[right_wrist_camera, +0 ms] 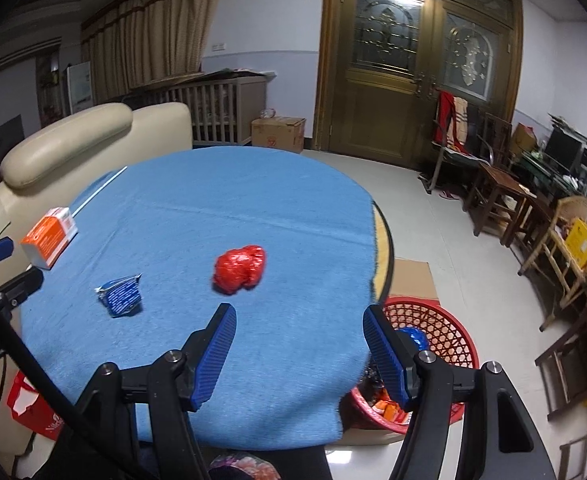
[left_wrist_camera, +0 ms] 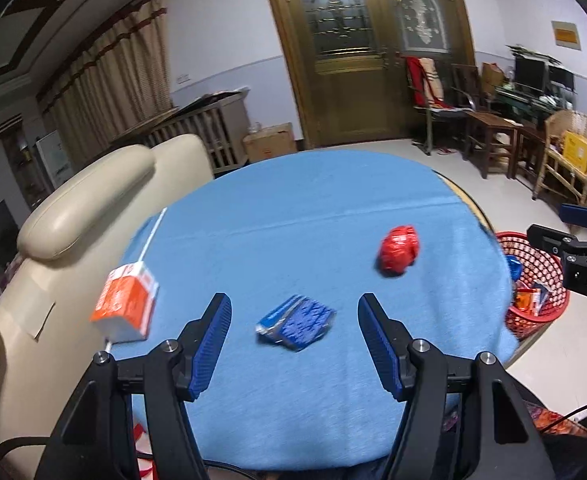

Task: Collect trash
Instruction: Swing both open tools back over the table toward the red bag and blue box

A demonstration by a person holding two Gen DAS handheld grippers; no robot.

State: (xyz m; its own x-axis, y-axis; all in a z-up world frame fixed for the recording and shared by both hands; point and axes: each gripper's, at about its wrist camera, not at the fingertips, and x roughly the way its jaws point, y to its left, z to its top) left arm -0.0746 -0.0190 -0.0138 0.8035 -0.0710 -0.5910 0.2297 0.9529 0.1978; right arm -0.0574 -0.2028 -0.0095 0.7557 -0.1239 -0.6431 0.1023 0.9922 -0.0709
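Three pieces of trash lie on the blue-clothed round table (left_wrist_camera: 301,216): a crumpled blue wrapper (left_wrist_camera: 296,322) (right_wrist_camera: 119,294), a red crumpled ball (left_wrist_camera: 399,250) (right_wrist_camera: 239,268), and an orange-and-white carton (left_wrist_camera: 127,307) (right_wrist_camera: 50,237) at the left edge. My left gripper (left_wrist_camera: 295,304) is open and empty, its fingers either side of the blue wrapper, just short of it. My right gripper (right_wrist_camera: 299,314) is open and empty over the table's right front edge, the red ball ahead to its left. It also shows in the left wrist view (left_wrist_camera: 573,236).
A red mesh basket (right_wrist_camera: 433,320) (left_wrist_camera: 541,276) holding some trash stands on the floor right of the table, on cardboard. A cream sofa (left_wrist_camera: 73,208) is at the left. Chairs and cluttered tables line the right wall.
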